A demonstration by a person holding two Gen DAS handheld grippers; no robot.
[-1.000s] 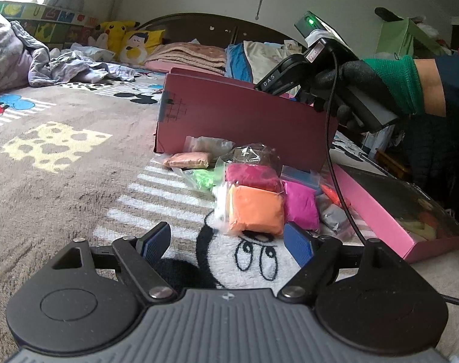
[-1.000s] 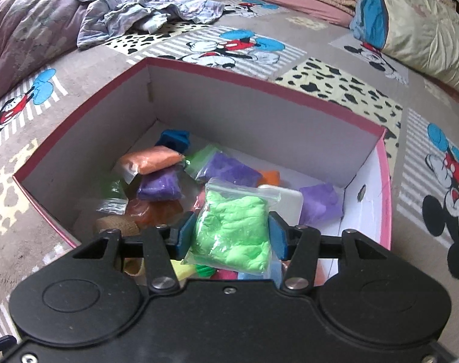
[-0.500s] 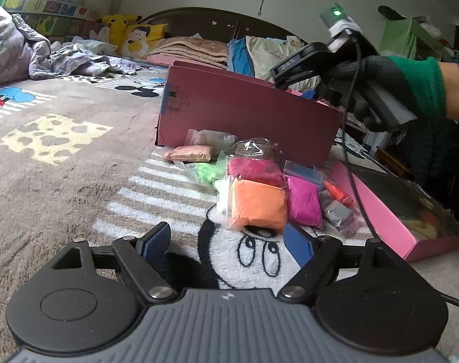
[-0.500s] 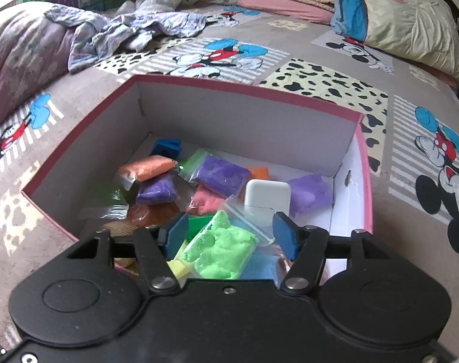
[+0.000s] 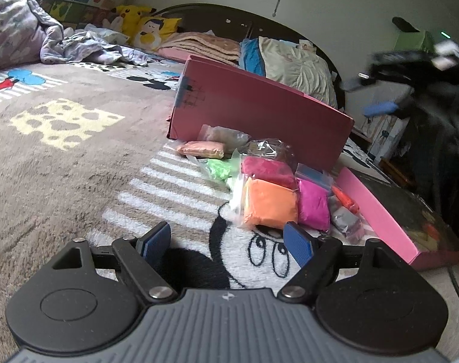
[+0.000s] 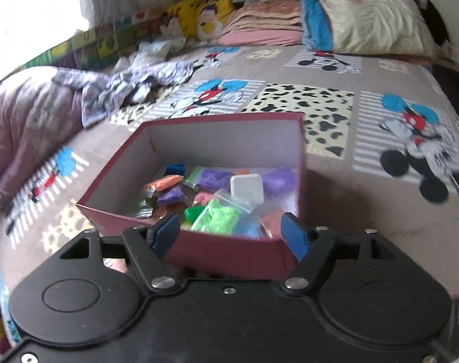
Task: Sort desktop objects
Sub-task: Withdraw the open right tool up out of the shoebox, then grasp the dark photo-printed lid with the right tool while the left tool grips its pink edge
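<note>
A dark red box (image 6: 229,252) sits on the bed and holds several bagged clay packs, with a light green bag (image 6: 218,219) on top near the front wall. My right gripper (image 6: 231,236) is open and empty, above and just in front of the box. It shows blurred at the far right of the left wrist view (image 5: 377,96). My left gripper (image 5: 227,243) is open and empty, low over the blanket, just short of a pile of clay bags led by an orange bag (image 5: 270,202) and a magenta bag (image 5: 314,204). The box (image 5: 259,112) stands behind the pile.
A pink box lid (image 5: 380,217) lies to the right of the pile. Pillows (image 6: 368,18), folded blankets and plush toys (image 5: 144,27) line the headboard. Crumpled clothes (image 6: 144,81) lie at the left. The bed edge drops off at the right.
My right gripper let go of the light green bag, which now lies in the box. The gripper has opened wide and pulled back and up. My left gripper has barely moved.
</note>
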